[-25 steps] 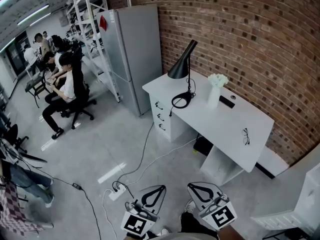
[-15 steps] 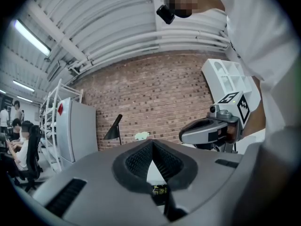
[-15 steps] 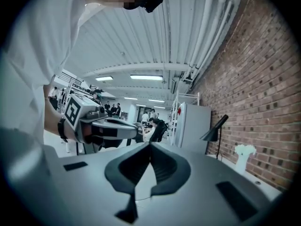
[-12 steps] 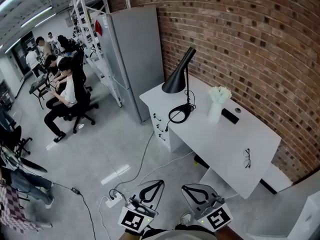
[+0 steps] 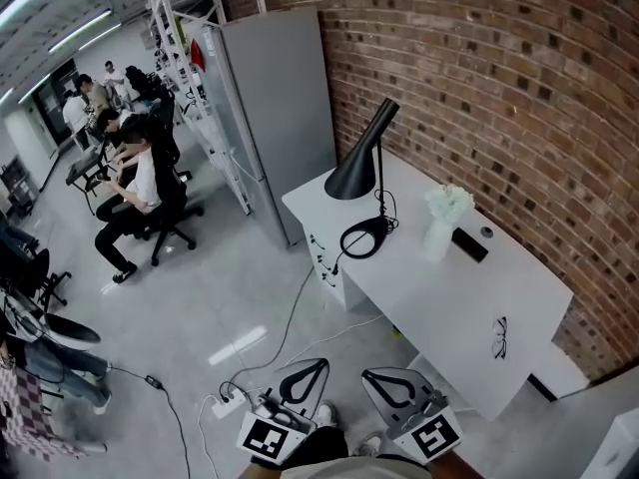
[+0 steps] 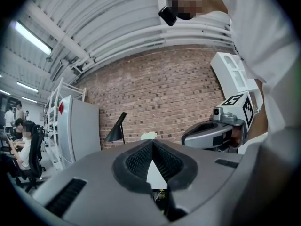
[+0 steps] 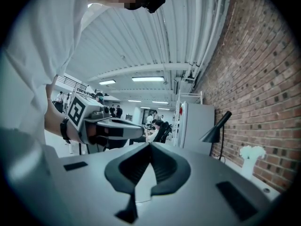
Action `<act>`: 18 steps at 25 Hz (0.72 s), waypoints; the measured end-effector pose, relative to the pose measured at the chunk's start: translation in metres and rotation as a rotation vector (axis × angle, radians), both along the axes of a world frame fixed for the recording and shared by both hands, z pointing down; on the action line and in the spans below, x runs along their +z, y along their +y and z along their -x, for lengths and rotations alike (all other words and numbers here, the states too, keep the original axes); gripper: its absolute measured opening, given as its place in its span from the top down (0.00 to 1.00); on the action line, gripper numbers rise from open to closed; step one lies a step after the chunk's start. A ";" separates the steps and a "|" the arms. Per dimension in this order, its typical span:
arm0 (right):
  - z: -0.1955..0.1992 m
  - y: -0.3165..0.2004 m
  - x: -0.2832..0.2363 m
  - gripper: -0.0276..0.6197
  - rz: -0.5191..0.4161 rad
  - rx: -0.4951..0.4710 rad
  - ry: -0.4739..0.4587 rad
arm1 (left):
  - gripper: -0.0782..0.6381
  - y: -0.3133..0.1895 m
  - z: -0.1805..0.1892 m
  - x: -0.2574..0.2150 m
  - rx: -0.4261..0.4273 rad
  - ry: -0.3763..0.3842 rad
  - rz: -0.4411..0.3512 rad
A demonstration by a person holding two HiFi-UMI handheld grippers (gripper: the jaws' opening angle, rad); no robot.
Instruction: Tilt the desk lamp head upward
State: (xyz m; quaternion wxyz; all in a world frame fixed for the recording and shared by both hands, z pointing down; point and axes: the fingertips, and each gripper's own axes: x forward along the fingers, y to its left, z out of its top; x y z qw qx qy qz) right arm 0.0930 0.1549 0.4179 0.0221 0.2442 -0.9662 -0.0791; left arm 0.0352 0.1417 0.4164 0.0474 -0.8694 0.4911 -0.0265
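A black desk lamp stands on the left end of a white desk point(image 5: 439, 302), its cone head point(image 5: 351, 180) angled downward over its ring base point(image 5: 364, 238). Both grippers hover low in the head view, over the floor and well short of the desk. My left gripper point(image 5: 323, 365) is shut with nothing between its jaws, and so is my right gripper point(image 5: 368, 375). The left gripper view shows the lamp point(image 6: 115, 132) far off beyond the closed fingertips point(image 6: 152, 142). In the right gripper view the lamp point(image 7: 214, 130) sits far to the right of the closed gripper point(image 7: 150, 145).
On the desk are a white vase of flowers point(image 5: 444, 220), a black remote point(image 5: 467, 244) and glasses point(image 5: 499, 335). A grey cabinet point(image 5: 280, 108) stands left of the desk against the brick wall. A power strip point(image 5: 232, 399) and cables lie on the floor. Seated people point(image 5: 140, 183) are far left.
The desk and lamp have drifted lower and rightward in the head view as I came nearer. Both grippers stay shut and side by side at the bottom of the view.
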 end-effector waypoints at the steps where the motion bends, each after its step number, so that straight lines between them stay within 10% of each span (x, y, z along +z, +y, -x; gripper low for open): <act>1: 0.001 -0.005 0.002 0.93 -0.005 -0.002 0.015 | 0.88 -0.007 0.002 0.002 0.000 0.004 0.003; 18: 0.082 -0.196 0.008 0.93 -0.002 0.131 0.135 | 0.88 -0.226 0.072 0.004 0.172 0.077 -0.011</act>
